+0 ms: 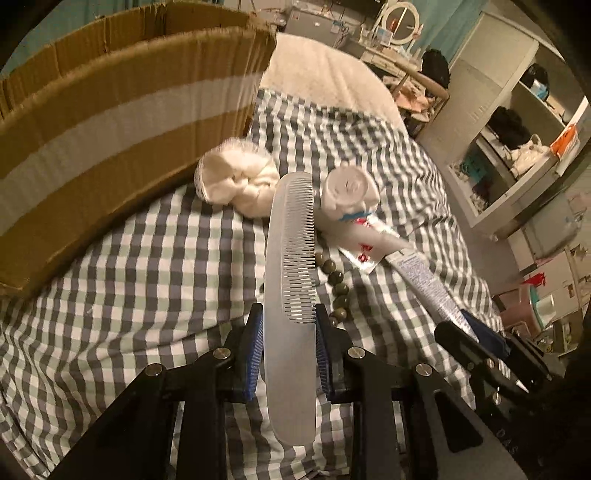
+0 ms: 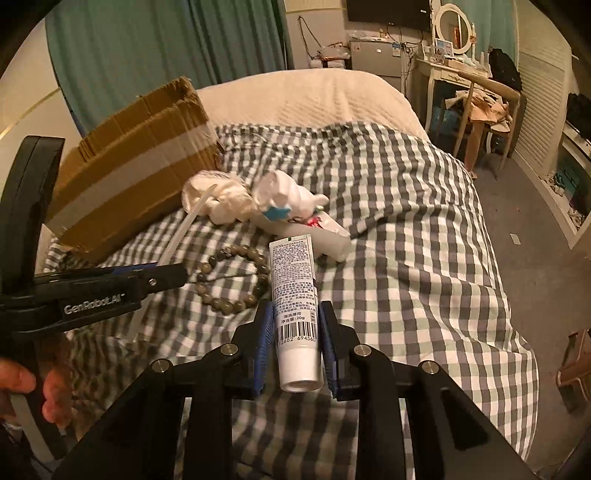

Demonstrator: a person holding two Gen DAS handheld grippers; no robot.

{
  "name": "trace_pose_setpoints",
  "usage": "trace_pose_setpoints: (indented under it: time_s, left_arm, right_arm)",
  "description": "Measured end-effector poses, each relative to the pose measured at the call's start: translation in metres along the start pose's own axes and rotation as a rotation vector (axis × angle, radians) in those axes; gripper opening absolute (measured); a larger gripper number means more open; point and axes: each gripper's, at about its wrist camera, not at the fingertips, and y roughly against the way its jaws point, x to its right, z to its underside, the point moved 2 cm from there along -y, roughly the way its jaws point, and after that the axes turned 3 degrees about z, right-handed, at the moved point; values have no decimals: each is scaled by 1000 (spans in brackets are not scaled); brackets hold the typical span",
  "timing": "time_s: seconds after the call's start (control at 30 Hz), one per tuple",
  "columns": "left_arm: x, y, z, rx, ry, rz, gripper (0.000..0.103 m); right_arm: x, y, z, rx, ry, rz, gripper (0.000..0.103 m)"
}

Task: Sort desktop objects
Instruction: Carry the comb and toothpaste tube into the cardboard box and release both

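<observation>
Right gripper (image 2: 295, 343): blue-padded jaws closed on a white tube (image 2: 295, 314) with a barcode label. The cap end points back toward the camera, the flat crimped end forward, above the checked bedcover (image 2: 424, 258). The tube is held clear of the cardboard box (image 2: 133, 173), to its right and nearer the camera.

Left gripper (image 1: 290, 332): jaws closed on a translucent comb (image 1: 291, 295), gripped across its width with the teeth facing right. The comb's far tip points toward the near right corner of the box. In the right wrist view a hand (image 2: 37, 387) holds this gripper's handle at the lower left.

Bead bracelet (image 2: 232, 277): greenish-brown beads in a loop, flat on the bedcover in front of the box, just left of the held tube.

Second white tube with red and blue print (image 2: 310, 229): lying on the bedcover right of the box, its wide cap end toward the box.

White cloth bundle (image 2: 218, 199): crumpled, just beside the box's near right corner and touching the second tube.

Cardboard box: open-topped, a pale tape band along its side, standing on the bedcover at the left.

Cream quilt (image 2: 295, 96): beyond the box, covering the far end of the bed.

Dressing table with round mirror (image 2: 454, 29): far right of the box, against the wall.
</observation>
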Motion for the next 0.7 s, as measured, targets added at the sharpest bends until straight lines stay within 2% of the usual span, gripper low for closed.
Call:
trace_pose_setpoints:
  time_s: [0.23,0.4,0.53,0.7]
  left_arm:
    - [0,28,-17,118,-5,-2,26]
    - [-4,44,-26,168,15,19,26]
    - [-8,66,-33,232,14,6,26]
    - [-30,106,-49,326,118,137,26]
  right_arm:
    - [-14,24,-13,47,7,-14,24]
    - [-25,43,-23,87,-15,-47,24]
    - [-43,53,-32,100,-19,-87,24]
    - [-73,63,-58,136,2,-121,24]
